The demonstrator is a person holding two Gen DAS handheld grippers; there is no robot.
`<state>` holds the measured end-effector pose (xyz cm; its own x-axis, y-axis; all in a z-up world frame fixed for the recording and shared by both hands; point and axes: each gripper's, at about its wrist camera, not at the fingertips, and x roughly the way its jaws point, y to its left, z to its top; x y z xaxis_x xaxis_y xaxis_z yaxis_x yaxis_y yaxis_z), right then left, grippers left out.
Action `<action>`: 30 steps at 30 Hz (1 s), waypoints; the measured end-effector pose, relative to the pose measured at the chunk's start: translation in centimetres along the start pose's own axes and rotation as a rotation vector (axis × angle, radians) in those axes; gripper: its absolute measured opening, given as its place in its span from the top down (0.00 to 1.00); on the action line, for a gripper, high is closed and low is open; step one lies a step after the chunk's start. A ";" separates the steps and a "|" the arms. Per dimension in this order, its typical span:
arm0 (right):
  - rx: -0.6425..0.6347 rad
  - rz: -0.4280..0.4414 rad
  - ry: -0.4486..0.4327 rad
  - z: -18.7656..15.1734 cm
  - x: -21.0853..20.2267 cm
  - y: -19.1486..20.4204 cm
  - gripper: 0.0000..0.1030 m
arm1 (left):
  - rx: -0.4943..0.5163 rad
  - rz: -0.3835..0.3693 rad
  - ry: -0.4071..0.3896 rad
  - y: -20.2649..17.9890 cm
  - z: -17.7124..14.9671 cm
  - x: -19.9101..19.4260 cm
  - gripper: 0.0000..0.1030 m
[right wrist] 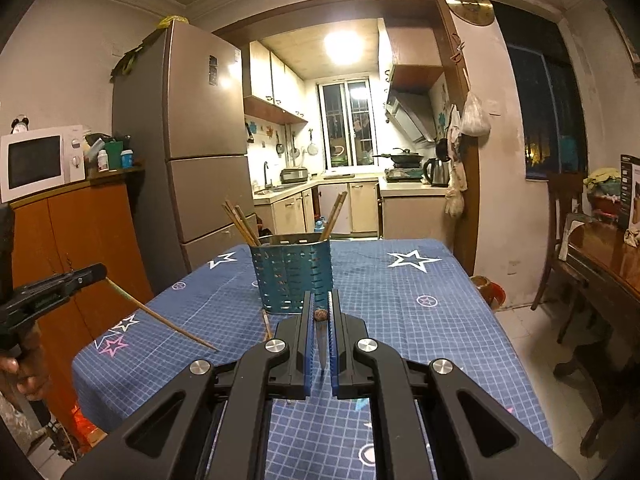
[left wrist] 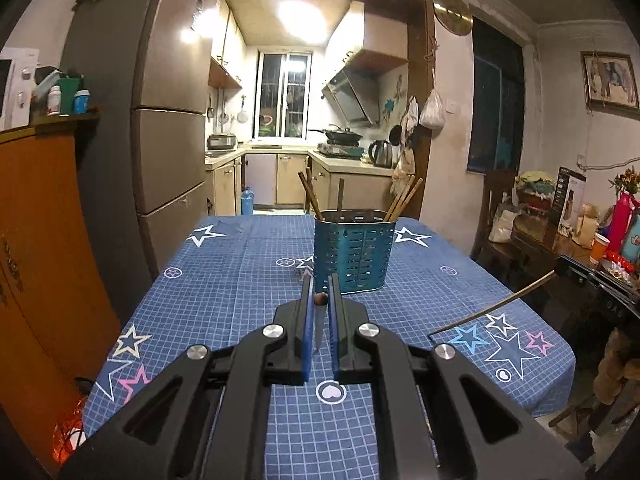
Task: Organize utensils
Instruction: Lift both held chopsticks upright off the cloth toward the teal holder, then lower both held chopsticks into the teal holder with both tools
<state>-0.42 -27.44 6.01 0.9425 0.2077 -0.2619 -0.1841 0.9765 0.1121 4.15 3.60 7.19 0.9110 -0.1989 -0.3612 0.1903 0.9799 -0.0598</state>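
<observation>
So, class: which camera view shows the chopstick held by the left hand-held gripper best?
The right wrist view: it shows the whole chopstick from the side, slanting from the left hand-held gripper down toward the tablecloth. The left wrist view shows it only end-on, a small brown tip between that gripper's fingers.

We see dim, warm light; the kitchen ceiling lamp blows out white, glaring off the fridge. Edges bend and darken to black corners; nearby parts look soft.
</observation>
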 end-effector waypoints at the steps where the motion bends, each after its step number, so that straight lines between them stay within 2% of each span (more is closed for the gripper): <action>1: -0.004 0.003 0.000 0.3 0.2 0.1 0.93 | -0.001 -0.007 0.012 0.0 0.3 0.3 0.95; 14: -0.070 0.025 0.000 4.2 2.0 1.8 0.93 | -0.012 -0.040 0.108 0.7 4.5 3.9 0.95; 23: -0.089 0.049 0.028 6.3 4.1 2.6 0.93 | 0.022 -0.057 0.139 0.0 7.5 5.2 0.95; 30: -0.117 0.061 0.043 8.0 5.2 3.6 0.93 | 0.021 -0.083 0.154 -0.3 8.4 5.7 0.95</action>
<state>6.08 -23.33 12.71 0.9162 0.2669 -0.2989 -0.2744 0.9614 0.0175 12.36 2.00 13.00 0.8251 -0.2733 -0.4945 0.2716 0.9593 -0.0770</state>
